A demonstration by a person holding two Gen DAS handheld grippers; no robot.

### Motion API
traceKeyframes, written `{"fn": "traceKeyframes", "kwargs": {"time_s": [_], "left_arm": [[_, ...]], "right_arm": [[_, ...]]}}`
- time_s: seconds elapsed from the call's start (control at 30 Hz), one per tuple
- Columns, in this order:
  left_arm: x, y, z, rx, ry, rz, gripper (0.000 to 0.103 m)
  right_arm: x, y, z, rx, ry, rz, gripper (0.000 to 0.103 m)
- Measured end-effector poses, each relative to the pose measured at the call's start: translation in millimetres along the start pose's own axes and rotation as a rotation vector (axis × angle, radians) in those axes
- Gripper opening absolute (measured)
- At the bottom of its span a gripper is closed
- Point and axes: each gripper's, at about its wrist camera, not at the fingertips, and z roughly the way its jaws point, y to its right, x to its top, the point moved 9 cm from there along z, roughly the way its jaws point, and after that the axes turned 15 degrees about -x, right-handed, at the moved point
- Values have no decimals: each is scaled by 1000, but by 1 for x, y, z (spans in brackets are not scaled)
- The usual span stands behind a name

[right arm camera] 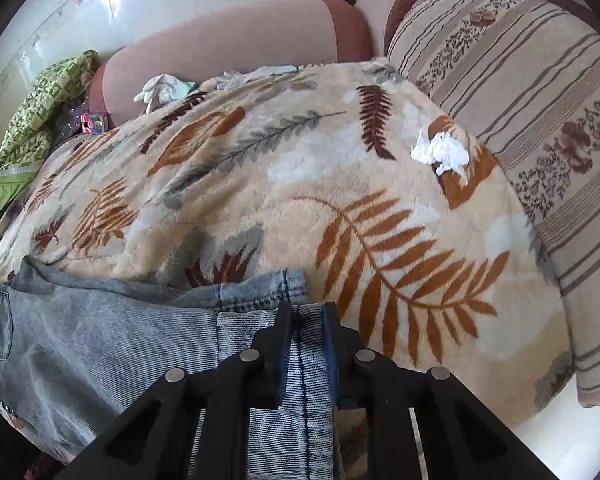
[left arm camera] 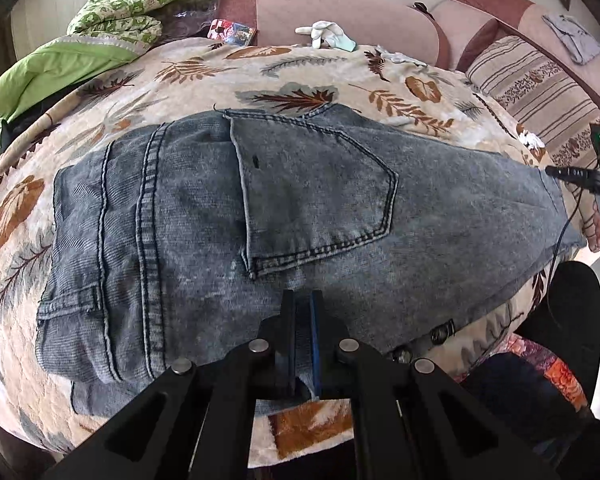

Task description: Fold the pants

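Left wrist alone shows pants [left arm camera: 260, 208] pocket; both grippers [left arm camera: 304, 300] [right arm camera: 307, 312] clamp denim

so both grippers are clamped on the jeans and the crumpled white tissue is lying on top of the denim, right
Not quite. Both the left gripper and the right gripper are clamped on the jeans, but the crumpled white tissue lies on the leaf-print blanket, well clear of the denim. The right wrist view shows it.
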Motion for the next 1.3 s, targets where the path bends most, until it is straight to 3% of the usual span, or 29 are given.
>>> {"fn": "traceKeyframes", "kwargs": {"time_s": [0.17,0.33,0.4,0.5,0.67,0.73,0.8,0.9,1.03,1.13,1.3], "left_arm": [[-8,-1,-5,-17,-5,-1,5],[-11,2,-6,-10,-17,10,5],[-10,2,-9,-7,-23,9,5],[-2,9,-15,-18,-7,18,5],[33,58,-30,-117,126,127,6],[44,76,-21,-148,138,146,19],[49,87,0,-159,106,148,46],[50,96,31,-141,58,156,48],[27,84,55,-26,-67,126,48],[12,78,41,-49,-46,145,48],[10,57,18,-65,-15,90,48]], "right_arm": [[16,-3,9,-5,19,27,16],[10,-2,40,79,-95,147,19],[11,4,31,105,-98,188,19],[16,15,2,117,-25,225,19],[13,-16,-66,301,77,133,19],[-2,-47,-85,398,52,62,19],[-24,-85,-90,450,-6,-17,19],[-56,-132,-81,411,-56,-125,19],[-93,-166,-61,360,-114,-201,19],[-113,-163,-63,338,-89,-261,20],[-124,-146,-69,350,-155,-290,20]]}}
